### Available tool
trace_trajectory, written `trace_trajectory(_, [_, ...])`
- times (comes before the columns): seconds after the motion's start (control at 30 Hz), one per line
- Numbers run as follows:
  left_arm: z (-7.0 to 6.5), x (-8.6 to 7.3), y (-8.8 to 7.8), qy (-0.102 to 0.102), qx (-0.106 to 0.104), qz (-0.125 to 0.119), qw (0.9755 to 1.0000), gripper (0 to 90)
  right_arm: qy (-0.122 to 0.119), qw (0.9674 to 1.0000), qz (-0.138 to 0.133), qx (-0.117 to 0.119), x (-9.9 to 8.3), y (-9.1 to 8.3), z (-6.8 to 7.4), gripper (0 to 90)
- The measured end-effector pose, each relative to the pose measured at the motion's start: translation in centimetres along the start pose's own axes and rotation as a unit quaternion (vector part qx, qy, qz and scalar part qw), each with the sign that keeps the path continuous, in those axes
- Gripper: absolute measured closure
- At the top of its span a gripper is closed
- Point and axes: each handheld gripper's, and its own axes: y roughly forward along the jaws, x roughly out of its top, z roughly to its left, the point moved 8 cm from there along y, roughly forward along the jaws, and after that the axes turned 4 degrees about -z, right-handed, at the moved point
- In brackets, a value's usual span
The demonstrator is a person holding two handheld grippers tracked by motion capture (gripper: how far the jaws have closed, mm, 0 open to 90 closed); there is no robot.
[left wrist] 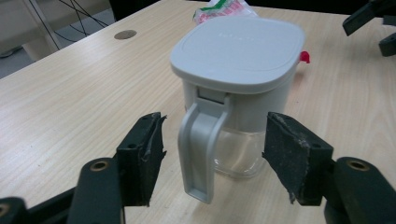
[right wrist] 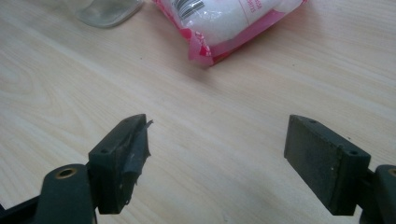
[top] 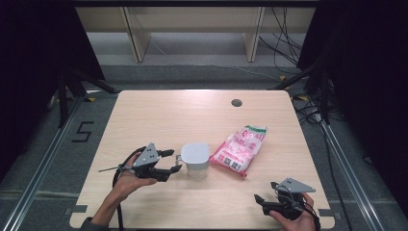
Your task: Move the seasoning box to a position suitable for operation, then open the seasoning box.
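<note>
Straddling the grey plastic handle (left wrist: 201, 151) of a square-lidded clear jug (left wrist: 238, 88), the left hand-held gripper (left wrist: 212, 156) gapes wide, gripping nothing; the right hand-held gripper (right wrist: 217, 163) gapes empty above woodgrain table (right wrist: 70, 84), glossy pink bag (right wrist: 229, 21) ahead.

Wooden table (top: 159, 115) (round grommet (top: 236, 102))

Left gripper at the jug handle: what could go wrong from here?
1. The left gripper is open around the lidded jug's handle, not yet touching it. The handle is narrow; an off-centre close could twist or tip the jug.
2. The pink sugar bag lies close beside the jug, so a sideways shove could push the jug into it.
3. The right gripper is open and far from both, so nothing steadies the jug.
</note>
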Motion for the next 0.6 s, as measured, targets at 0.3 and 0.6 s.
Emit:
trace_trajectory(0.3, [-0.5, 0.6, -0.6, 0.000, 0.020, 0.009, 0.9998, 32.4, -0.003, 1.0000, 0.005, 0.000, 0.0, 0.1, 0.0, 22.7])
trace_trajectory(0.6, [-0.9, 2.3, -1.1, -0.023, 0.030, -0.010, 0.9993, 30.2, 0.005, 1.0000, 0.004, 0.008, 0.0, -0.1, 0.3, 22.7])
